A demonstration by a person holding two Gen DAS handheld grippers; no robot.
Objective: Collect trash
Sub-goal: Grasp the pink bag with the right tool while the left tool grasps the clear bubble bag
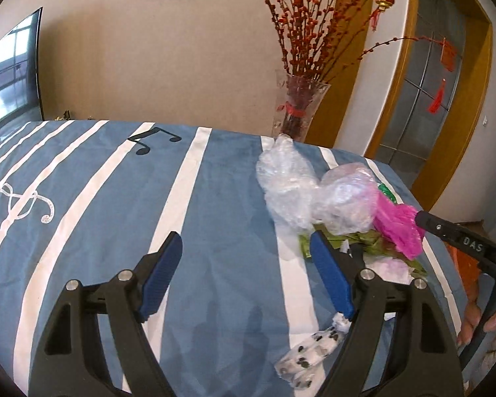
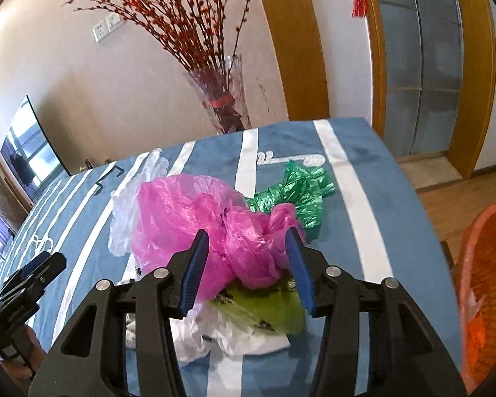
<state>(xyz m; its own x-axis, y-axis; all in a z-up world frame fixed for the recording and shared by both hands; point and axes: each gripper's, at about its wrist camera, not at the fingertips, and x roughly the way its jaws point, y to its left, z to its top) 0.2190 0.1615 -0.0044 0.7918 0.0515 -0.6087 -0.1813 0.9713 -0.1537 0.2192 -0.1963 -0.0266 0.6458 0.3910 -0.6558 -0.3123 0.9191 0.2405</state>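
A pile of trash lies on the blue striped cloth (image 1: 221, 218): clear plastic bags (image 1: 287, 188), a pink plastic bag (image 2: 195, 218), green foil (image 2: 297, 188), a yellow-green wrapper (image 2: 268, 307) and white plastic (image 2: 234, 334). My right gripper (image 2: 248, 241) is open with the pink bag between its blue pads, no grip visible. It also shows in the left wrist view (image 1: 423, 220) at the pink bag (image 1: 400, 228). My left gripper (image 1: 244, 241) is open and empty, left of the pile. A spotted white wrapper (image 1: 307, 354) lies under its right finger.
An orange mesh basket (image 2: 486, 284) stands off the table's right edge. A glass vase (image 1: 297, 106) with red branches stands behind the table. A TV (image 1: 13, 69) is at the far left, a wooden door frame (image 1: 453, 106) to the right.
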